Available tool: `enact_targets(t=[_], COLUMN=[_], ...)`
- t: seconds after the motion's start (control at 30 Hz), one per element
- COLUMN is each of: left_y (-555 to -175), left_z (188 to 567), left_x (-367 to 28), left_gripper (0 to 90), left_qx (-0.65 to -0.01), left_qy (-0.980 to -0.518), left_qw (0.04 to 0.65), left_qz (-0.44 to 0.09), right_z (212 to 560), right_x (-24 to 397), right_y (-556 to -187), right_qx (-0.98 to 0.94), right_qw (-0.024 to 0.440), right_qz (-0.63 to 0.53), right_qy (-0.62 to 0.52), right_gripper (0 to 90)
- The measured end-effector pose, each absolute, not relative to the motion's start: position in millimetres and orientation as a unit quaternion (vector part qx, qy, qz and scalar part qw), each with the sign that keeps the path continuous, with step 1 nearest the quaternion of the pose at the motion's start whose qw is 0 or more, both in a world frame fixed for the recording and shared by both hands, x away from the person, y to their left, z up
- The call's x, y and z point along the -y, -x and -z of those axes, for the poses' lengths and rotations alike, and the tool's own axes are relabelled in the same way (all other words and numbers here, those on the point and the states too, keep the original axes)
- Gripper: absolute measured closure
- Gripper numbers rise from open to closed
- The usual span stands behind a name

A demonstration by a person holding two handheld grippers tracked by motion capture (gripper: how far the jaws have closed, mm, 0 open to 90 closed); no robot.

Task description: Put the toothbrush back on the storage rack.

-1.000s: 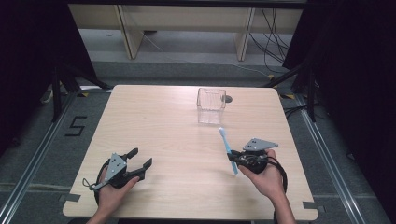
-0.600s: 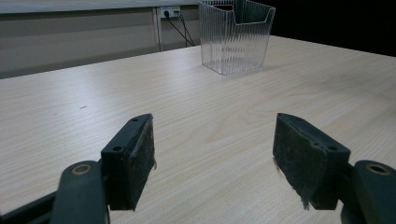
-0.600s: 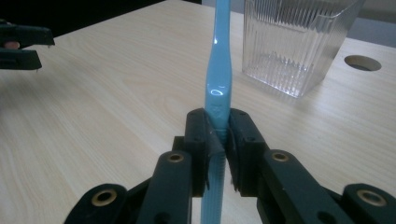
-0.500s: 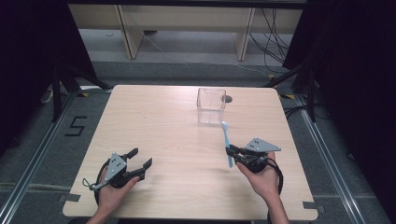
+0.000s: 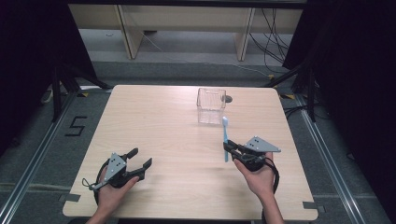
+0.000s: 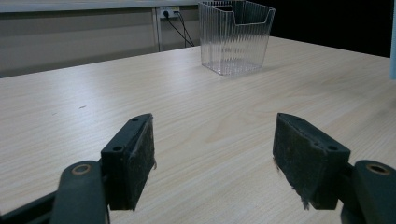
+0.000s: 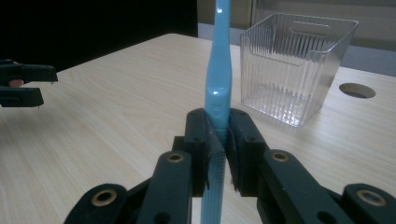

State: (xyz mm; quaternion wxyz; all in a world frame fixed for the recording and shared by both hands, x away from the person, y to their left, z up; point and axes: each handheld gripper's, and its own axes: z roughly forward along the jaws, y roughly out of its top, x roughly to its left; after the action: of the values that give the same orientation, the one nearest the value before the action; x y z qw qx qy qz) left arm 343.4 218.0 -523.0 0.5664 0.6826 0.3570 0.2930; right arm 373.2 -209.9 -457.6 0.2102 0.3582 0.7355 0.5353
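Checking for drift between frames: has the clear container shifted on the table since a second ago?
No. The clear container sits at the same spot beside the round hole in the table, near its far edge.

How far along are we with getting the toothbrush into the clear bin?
Done: the right gripper is shut on the blue toothbrush, gripped partway along its handle and lifted off the table. In hand: the brush stands roughly upright, short of the clear bin. Left: carrying it over the bin and releasing it, probably. The left gripper rests open, holding nothing.
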Motion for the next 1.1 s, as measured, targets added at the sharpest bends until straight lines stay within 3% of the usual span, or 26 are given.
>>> enact_targets(t=[0.43,0.57,1.1], left_y=[-349,-355,-371], left_z=[510,500,465], left_x=[-219,-215,-183], left_gripper=[29.6,30.2,35.4], left_qx=[-0.362,-0.331,-0.314], left_qy=[-0.67,-0.673,-0.689], left_qw=[0.593,0.605,0.622], left_qz=[-0.264,-0.267,-0.199], right_z=[461,461,460], right_x=[199,195,180], right_y=[-376,-377,-380], right_qx=[-0.718,-0.719,-0.716], right_qw=[0.212,0.211,0.209], right_qz=[-0.563,-0.563,-0.576], right_qy=[-0.35,-0.349,-0.334], right_gripper=[79.2,79.2,79.1])
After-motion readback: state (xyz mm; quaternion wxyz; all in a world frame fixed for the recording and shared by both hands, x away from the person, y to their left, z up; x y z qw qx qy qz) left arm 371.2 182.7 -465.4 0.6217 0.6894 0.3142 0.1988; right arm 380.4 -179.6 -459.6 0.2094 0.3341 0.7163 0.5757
